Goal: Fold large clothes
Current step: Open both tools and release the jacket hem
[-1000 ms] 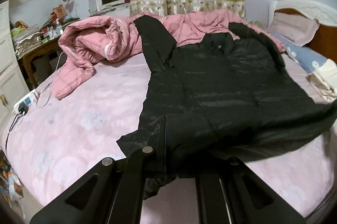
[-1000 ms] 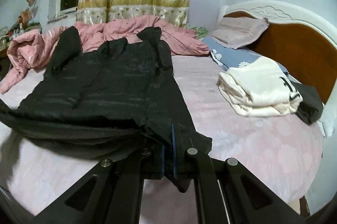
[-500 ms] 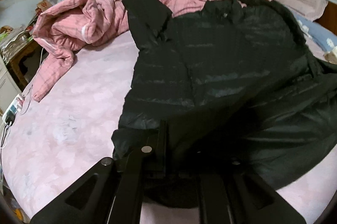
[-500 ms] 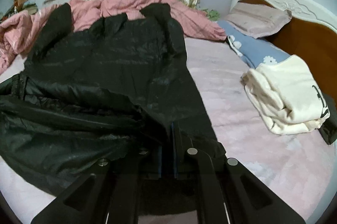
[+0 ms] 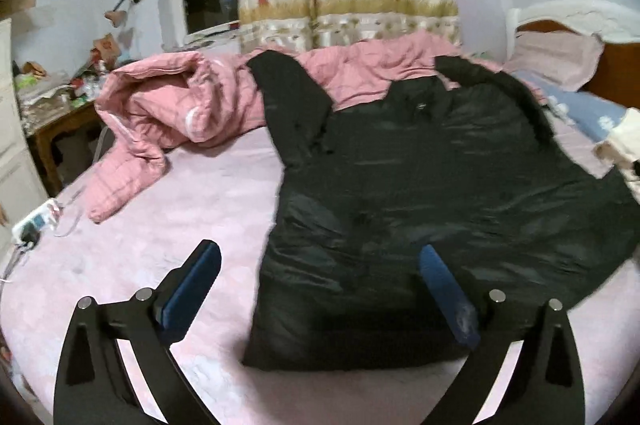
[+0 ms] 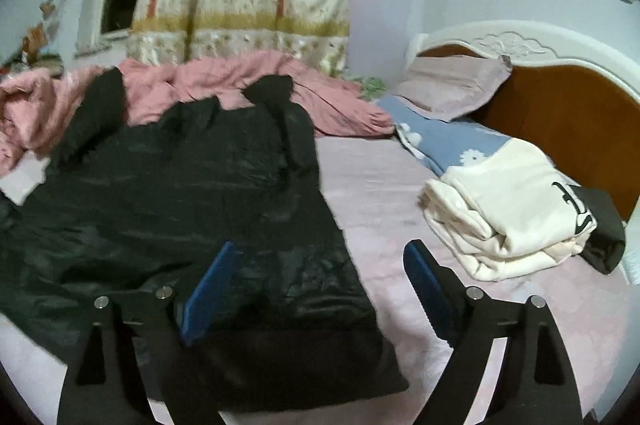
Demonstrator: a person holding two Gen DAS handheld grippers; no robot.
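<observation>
A large black puffer jacket [image 5: 440,185] lies spread on the pink bed sheet [image 5: 160,225], its bottom part folded up over the body, sleeves pointing to the far side. It also shows in the right wrist view [image 6: 180,205]. My left gripper [image 5: 320,277] is open and empty above the jacket's near left edge. My right gripper [image 6: 320,273] is open and empty above the jacket's near right edge. Both have blue pads [image 5: 448,289].
A crumpled pink quilt [image 5: 168,113] lies at the far side of the bed. Folded cream clothing [image 6: 508,209] and a dark item sit at the right, by pillows [image 6: 452,89] and the headboard [image 6: 560,105]. A cluttered desk [image 5: 60,97] and power strip [image 5: 36,225] are at left.
Both grippers carried the jacket's hem forward over the body, then opened and let it go. The hem now lies folded on the jacket and both grippers have drawn back.
</observation>
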